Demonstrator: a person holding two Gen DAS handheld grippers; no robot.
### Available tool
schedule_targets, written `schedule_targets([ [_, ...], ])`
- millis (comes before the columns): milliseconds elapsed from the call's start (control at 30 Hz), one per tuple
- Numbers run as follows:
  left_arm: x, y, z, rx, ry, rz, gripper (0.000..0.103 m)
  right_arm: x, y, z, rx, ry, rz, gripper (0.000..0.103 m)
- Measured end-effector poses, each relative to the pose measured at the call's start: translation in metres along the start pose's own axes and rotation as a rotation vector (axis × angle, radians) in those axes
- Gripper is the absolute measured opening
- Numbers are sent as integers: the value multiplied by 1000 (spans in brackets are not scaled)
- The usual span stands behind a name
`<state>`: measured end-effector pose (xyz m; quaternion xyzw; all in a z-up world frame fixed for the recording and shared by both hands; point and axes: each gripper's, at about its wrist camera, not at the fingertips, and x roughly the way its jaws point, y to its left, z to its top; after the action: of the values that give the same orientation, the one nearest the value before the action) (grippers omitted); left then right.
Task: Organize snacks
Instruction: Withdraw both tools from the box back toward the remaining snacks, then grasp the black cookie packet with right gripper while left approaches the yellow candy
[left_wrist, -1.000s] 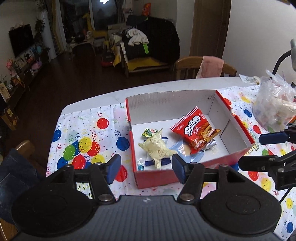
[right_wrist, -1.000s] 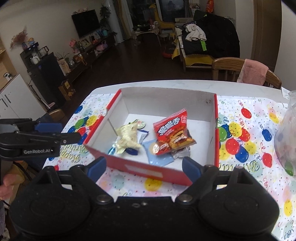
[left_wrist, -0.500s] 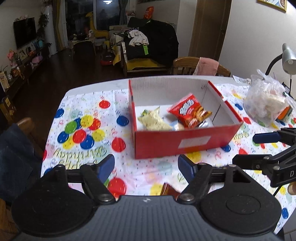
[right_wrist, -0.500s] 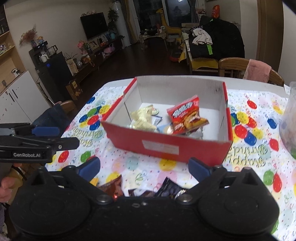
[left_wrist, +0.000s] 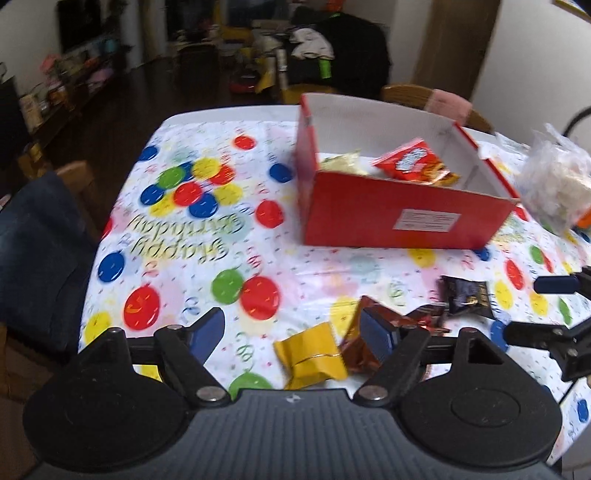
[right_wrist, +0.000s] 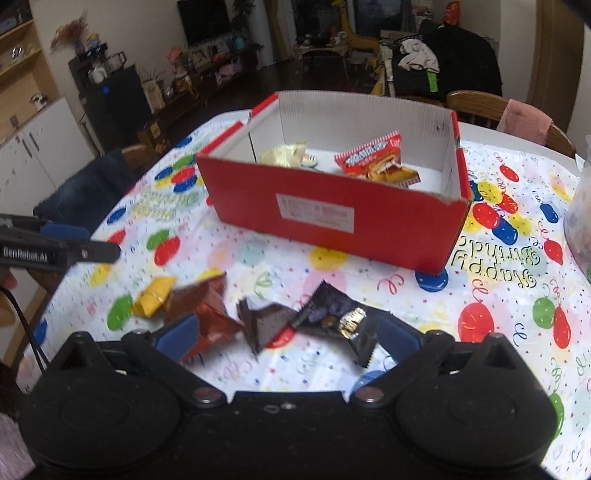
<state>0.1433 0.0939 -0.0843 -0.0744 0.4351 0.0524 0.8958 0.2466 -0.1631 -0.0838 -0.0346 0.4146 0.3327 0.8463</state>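
Lying crosswise between wide-open, empty right tongs (right_wrist: 286, 334), black packet (right_wrist: 338, 317); left tongs (left_wrist: 293, 332) agape over yellow packet (left_wrist: 310, 354).

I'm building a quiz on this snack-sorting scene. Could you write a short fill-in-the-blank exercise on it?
1. The red cardboard box stands on a tablecloth printed with ____.
2. The red snack packet lies ____ the box.
3. The yellow packet lies on the tablecloth, ____ the box.
4. The left tongs hold ____.

Missing: balloons; inside; outside; nothing
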Motion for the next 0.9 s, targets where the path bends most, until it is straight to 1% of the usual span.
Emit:
schedule_targets([
  [133, 6, 3, -6, -32, 31, 7, 80, 15, -11, 1, -40, 67, 38, 103],
  [200, 9, 1, -8, -33, 37, 22, 80, 23, -18, 6, -70, 86, 40, 102],
  [300, 16, -2, -10, -36, 67, 49, 80, 37, -26, 15, -114, 109, 48, 102],
  [367, 21, -3, -11, -49, 85, 56, 80, 46, -28, 21, -161, 134, 58, 102],
  [467, 25, -3, -12, -66, 114, 50, 80, 65, -27, 26, -244, 200, 67, 102],
  [533, 27, -5, -13, -74, 127, 52, 80, 75, -25, 28, -309, 225, 68, 101],
  [600, 29, -5, -14, -84, 137, 49, 80, 84, -23, 28, -365, 251, 77, 94],
  [733, 33, -6, -16, -89, 152, 51, 80, 95, -21, 28, -457, 269, 84, 85],
  [767, 34, -6, -16, -91, 156, 48, 80, 97, -21, 28, -472, 273, 88, 82],
  [900, 38, -2, -16, -121, 171, 28, 80, 101, -22, 29, -502, 287, 111, 75],
])
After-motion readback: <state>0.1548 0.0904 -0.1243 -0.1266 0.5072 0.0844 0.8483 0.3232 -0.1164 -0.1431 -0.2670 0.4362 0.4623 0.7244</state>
